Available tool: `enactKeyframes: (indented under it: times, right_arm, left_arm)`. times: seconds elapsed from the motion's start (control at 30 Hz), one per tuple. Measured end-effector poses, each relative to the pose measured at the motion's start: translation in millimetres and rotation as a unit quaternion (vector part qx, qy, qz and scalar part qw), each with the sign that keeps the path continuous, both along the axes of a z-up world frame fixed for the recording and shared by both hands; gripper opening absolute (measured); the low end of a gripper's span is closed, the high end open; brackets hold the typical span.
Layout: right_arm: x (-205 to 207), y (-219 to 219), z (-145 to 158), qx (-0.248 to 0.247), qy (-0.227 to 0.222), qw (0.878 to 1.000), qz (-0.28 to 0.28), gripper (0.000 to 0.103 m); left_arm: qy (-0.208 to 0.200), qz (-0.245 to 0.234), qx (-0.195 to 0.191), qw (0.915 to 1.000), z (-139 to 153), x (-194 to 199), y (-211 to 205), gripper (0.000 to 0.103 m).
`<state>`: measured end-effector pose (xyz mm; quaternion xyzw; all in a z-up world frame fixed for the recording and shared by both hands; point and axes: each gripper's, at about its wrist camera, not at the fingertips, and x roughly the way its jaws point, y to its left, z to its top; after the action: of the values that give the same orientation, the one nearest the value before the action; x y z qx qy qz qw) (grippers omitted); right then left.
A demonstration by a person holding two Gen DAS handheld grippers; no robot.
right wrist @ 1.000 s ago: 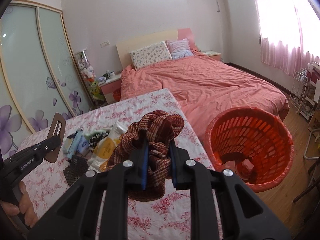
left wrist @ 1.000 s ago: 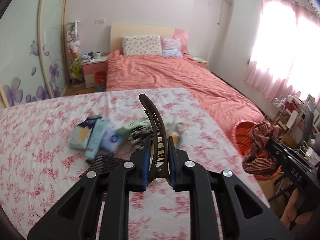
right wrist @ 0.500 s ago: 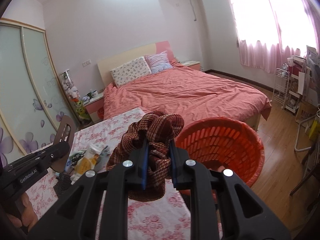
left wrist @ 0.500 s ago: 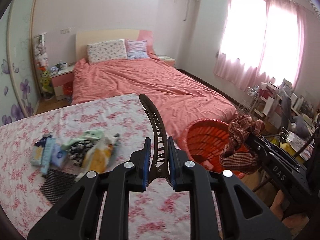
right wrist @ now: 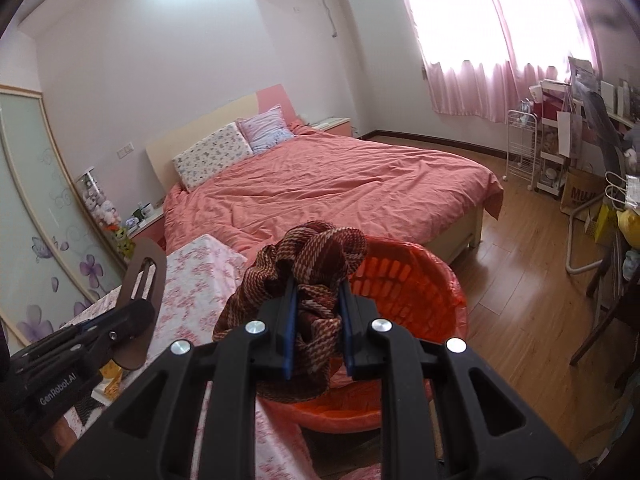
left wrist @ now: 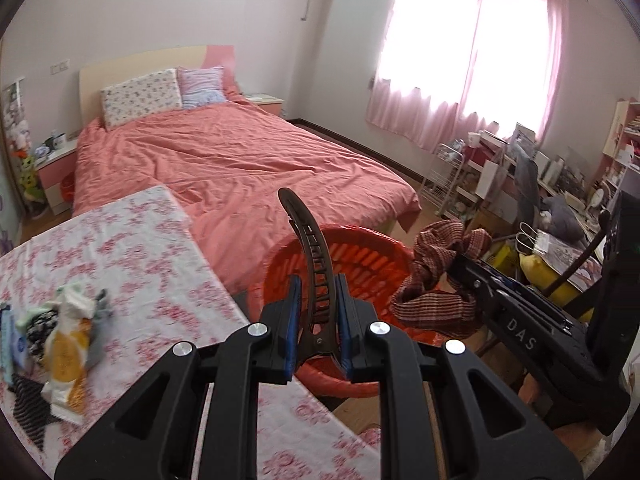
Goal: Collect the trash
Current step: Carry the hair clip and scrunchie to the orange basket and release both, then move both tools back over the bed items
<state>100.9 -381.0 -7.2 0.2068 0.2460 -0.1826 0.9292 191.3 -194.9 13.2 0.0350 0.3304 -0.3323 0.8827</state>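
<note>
My left gripper (left wrist: 318,316) is shut on a long brown hair clip (left wrist: 310,240), held upright above the near rim of the orange trash basket (left wrist: 360,256). My right gripper (right wrist: 316,324) is shut on a bunched red-brown checked cloth (right wrist: 316,252), held over the basket (right wrist: 404,280). In the left wrist view the cloth (left wrist: 436,280) hangs over the basket's right rim. In the right wrist view the clip (right wrist: 144,280) shows at the left. Wrappers and packets (left wrist: 64,336) lie on the floral table (left wrist: 132,264).
A large bed with a salmon cover (left wrist: 224,164) stands behind the basket. A cluttered desk and wire rack (left wrist: 520,184) line the right wall under pink curtains. Wooden floor (right wrist: 516,272) lies to the right of the basket.
Both grippers have swung right, away from the table's litter, and now hold the clip and the cloth over the orange basket. Both grips are unchanged.
</note>
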Motion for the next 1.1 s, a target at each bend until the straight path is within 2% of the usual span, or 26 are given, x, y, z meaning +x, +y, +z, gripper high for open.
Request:
enactKeyframes:
  times: [0.1,0.2,0.27,0.3,0.4,0.5,0.7,0.8,1.0,1.1]
  right_arm:
    - [6.7,-15.7,-7.8,0.009,0.004,1.000,-0.009,0.021]
    - [18.1,-30.8,-19.5,0.022,0.010,1.000,-0.014,0.030]
    - [27.5,-39.2,-28.1,0.034,0.016,0.999,-0.010,0.032]
    - [31.8,-42.0,-33.5,0.039,0.022,0.999,-0.009,0.037]
    - [38.3,-38.2,-44.3,0.032,0.038,0.999,-0.007,0.045]
    - [37.8,-27.0,-45.4,0.015,0.040,0.999,-0.006,0.057]
    - [35.5,-2.9,-37.7,-0.005,0.044,0.999,0.003,0.064]
    - [35.7,14.4,-35.1,-0.008,0.047,0.999,0.014,0.067]
    - [41.3,59.1,-35.9,-0.025,0.062,0.996,0.051,0.067]
    - [49.3,86.1,-37.9,-0.024,0.069,0.995,0.073,0.067]
  left_arm:
    - [0.010,-0.012,0.004,0.9999,-9.0,5.5,-19.2,0.017]
    - [0.021,-0.012,0.015,0.9996,-21.6,15.3,-31.2,0.023]
    - [0.025,-0.001,0.026,0.9993,-28.1,19.4,-31.8,0.047]
    - [0.027,0.007,0.029,0.9992,-31.8,22.0,-29.4,0.050]
    - [0.039,0.030,0.034,0.9982,-36.7,27.3,-16.0,0.051]
    - [0.034,0.053,0.042,0.9971,-35.2,26.7,-3.7,0.052]
    - [0.018,0.106,0.058,0.9925,-32.7,18.9,46.8,0.056]
    - [0.007,0.138,0.071,0.9878,-32.8,11.9,77.4,0.061]
    - [-0.005,0.204,0.096,0.9742,-35.4,-0.3,146.5,0.062]
    - [-0.004,0.245,0.106,0.9637,-39.7,-4.5,189.0,0.066]
